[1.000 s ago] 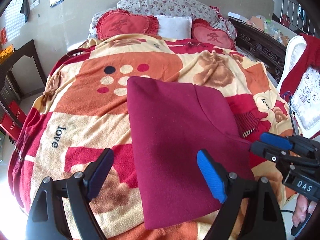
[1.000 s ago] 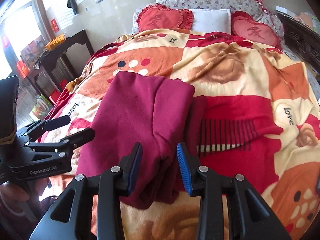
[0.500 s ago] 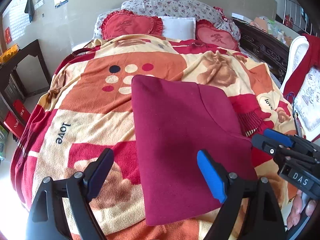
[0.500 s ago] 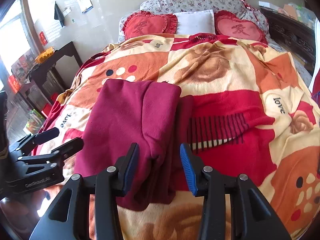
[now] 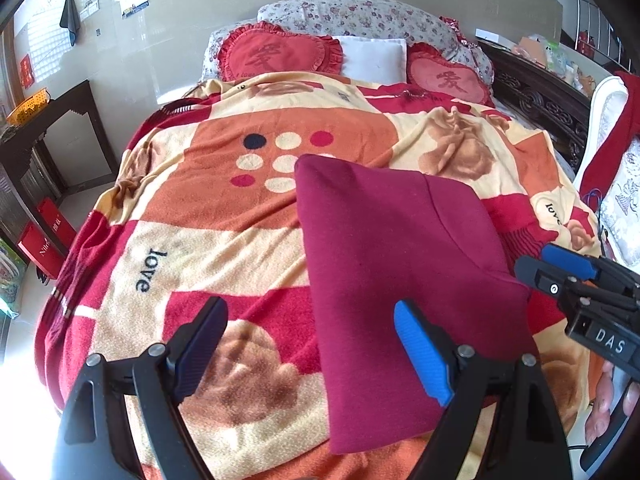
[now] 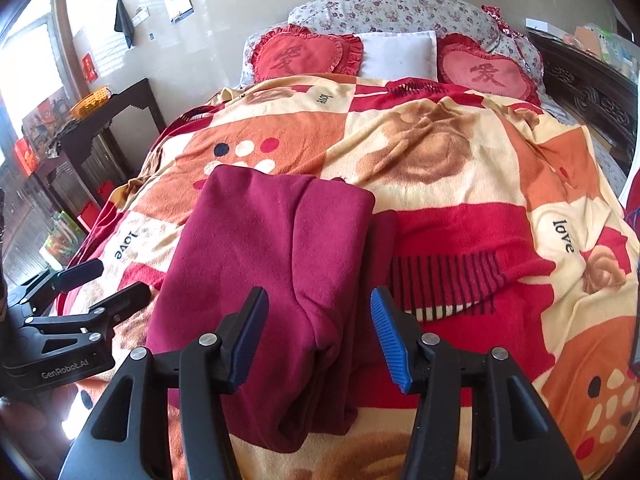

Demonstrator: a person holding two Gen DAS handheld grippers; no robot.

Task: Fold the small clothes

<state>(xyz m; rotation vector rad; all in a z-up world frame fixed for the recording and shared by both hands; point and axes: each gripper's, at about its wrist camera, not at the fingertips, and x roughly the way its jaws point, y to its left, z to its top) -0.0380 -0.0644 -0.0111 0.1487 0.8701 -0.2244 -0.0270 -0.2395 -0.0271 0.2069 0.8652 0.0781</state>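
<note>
Left wrist — patterned blanket (image 5: 224,216) under maroon garment (image 5: 392,264) — heart cushions (image 5: 280,58)

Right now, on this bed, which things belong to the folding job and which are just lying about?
Part of the job:
- maroon garment, folded on the blanket
- right tongs, opening, the garment's edge between them but not pressed
- left tongs, open, holding nothing

Just lying about:
- patterned blanket
- heart cushions
- white pillow
- orange basket on the dark side table
</note>
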